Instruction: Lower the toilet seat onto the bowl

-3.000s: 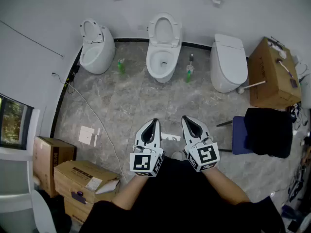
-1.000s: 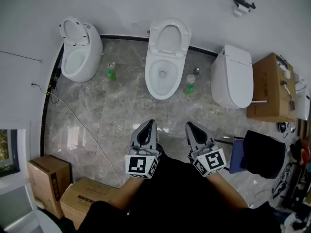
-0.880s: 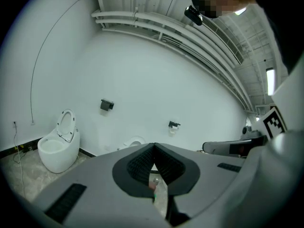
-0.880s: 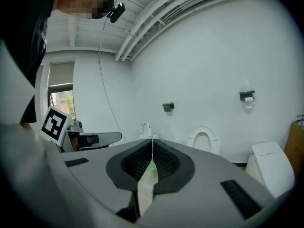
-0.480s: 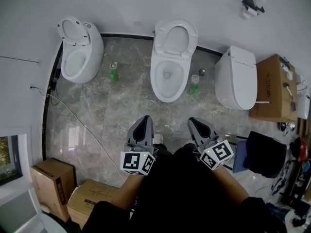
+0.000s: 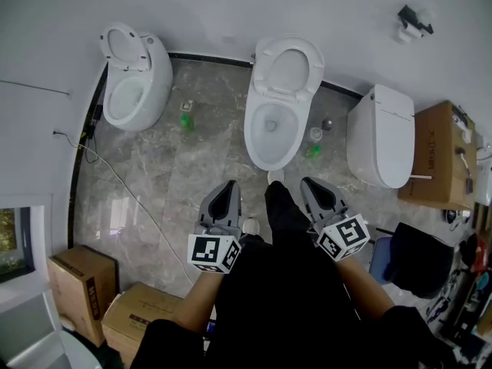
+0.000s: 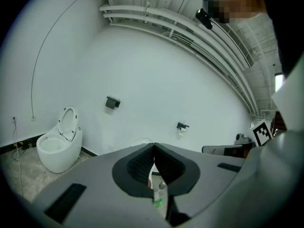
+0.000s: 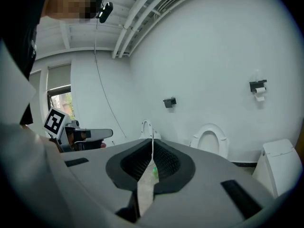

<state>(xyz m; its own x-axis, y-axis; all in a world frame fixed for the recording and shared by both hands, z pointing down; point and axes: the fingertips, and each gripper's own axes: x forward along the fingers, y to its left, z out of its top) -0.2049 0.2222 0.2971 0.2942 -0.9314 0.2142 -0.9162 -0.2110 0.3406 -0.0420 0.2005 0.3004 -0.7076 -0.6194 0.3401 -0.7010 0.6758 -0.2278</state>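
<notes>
R gripper (image 8: pixel 153 141) jaws together, nothing btwn. Beyond: toilet seat (image 8: pixel 210 141) up vs wall (image 8: pixel 209 46). Lidded toilet (image 8: pixel 280 167) far right, paper holder (image 8: pixel 258 87) on wall above. L gripper (image 8: pixel 80 136) at left.

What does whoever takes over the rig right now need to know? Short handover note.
Left gripper: shut, empty. Right gripper: shut, empty. Both are held low, short of the toilets.
Middle toilet, straight ahead: seat raised. Left toilet seat also up; right toilet closed.
Done: nothing yet. Left: step in, take the raised seat, probably the middle one, and lower it fully.
</notes>
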